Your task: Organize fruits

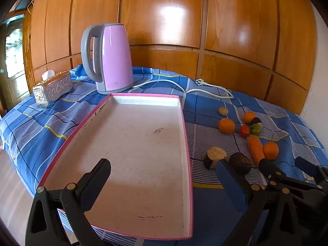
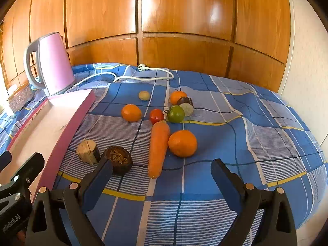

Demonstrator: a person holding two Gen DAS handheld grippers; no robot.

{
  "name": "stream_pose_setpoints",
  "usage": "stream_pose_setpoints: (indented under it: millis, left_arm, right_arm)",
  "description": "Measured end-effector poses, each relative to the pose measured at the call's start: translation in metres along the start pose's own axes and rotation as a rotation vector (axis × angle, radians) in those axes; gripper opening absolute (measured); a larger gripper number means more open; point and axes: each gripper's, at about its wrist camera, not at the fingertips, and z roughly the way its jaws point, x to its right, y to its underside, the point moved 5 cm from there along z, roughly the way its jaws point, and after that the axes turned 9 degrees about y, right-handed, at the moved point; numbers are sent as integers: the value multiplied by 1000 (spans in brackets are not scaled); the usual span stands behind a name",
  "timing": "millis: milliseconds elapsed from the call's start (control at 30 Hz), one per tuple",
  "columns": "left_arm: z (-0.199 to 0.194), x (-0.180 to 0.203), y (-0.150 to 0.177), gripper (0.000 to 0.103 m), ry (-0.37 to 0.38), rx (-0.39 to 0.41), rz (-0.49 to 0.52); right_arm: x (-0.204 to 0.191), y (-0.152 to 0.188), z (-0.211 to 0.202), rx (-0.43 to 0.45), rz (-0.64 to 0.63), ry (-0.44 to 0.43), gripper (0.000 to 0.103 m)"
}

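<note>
Over on the far left of the left wrist view sits a silver tissue box [image 1: 52, 89], and just right of it the pink kettle [image 1: 111, 57] stands upright at the tray's far end, its white cord [image 1: 184, 87] snaking off to the right across the blue checked cloth [image 1: 205, 106] over the worktop. Centre frame, the pink-rimmed tray [image 1: 185, 131] lies bare, long axis running away from the camera, and the left tongs [image 1: 162, 171] hang spread wide over its near end, gripping nothing. Now the right wrist view: the tray's pink wall runs up the left of frame, and just beside it lie a pale cut piece [image 2: 88, 150] and a dark halved fruit [image 2: 119, 159], the latter almost at the left finger [image 2: 103, 174] of the right tongs [image 2: 162, 171], which are also gaping wide and empty. Dead ahead, lower centre, the carrot [image 2: 158, 148] lies with its long axis pointing nearly straight away, so the spread fingers look set to straddle it crosswise. The right tongs are plainly the nearer pair. Touching the carrot's right flank is an orange [image 2: 182, 143], which could crowd a grab. Further up the frame: another orange [image 2: 131, 112], a red tomato [image 2: 156, 115], a green tomato [image 2: 175, 113], a third orange [image 2: 177, 96] and a small yellowish fruit [image 2: 144, 95], all clear of the tray.
</note>
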Motion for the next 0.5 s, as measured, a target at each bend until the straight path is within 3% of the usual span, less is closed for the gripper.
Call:
stream_pose_setpoints:
  millis: [500]
  left_arm:
    - [-4, 3, -1, 103, -17, 37, 26]
  right_arm:
    - [-2, 0, -1, 7, -16, 2, 96]
